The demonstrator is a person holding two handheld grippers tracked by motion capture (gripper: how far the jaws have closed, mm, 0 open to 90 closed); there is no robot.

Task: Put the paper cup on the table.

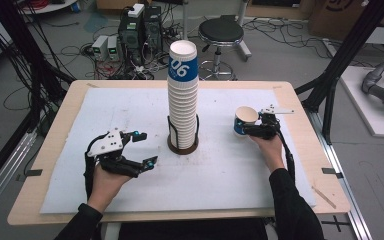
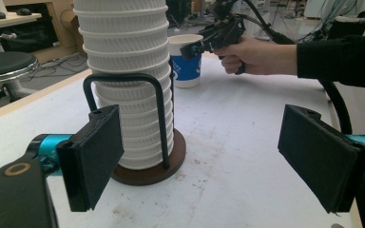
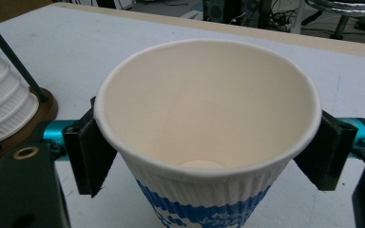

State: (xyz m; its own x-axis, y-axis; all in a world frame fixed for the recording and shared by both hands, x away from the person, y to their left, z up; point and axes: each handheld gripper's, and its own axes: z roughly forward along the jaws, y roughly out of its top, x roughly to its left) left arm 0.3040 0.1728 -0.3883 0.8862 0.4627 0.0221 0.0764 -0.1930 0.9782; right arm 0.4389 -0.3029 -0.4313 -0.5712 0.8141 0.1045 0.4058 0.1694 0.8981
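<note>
One ribbed paper cup [image 3: 204,137], tall ribbed stack [image 1: 183,95]

Paper cup [image 3: 204,123] upright between right gripper [image 3: 209,152] jaws; cup stack [image 3: 2,104] left.

Overhead plus two tongs-mounted close-ups

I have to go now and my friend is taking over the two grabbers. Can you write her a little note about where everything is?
Left gripper: open, empty, resting left of the cup stack.
Right gripper: jaws around a single blue-and-white cup standing on the white mat, right of the stack; whether the pads press on it is unclear.
Done: one cup stands apart from the stack in its wire holder.
Left: probably free that cup, then handle the rest.
</note>
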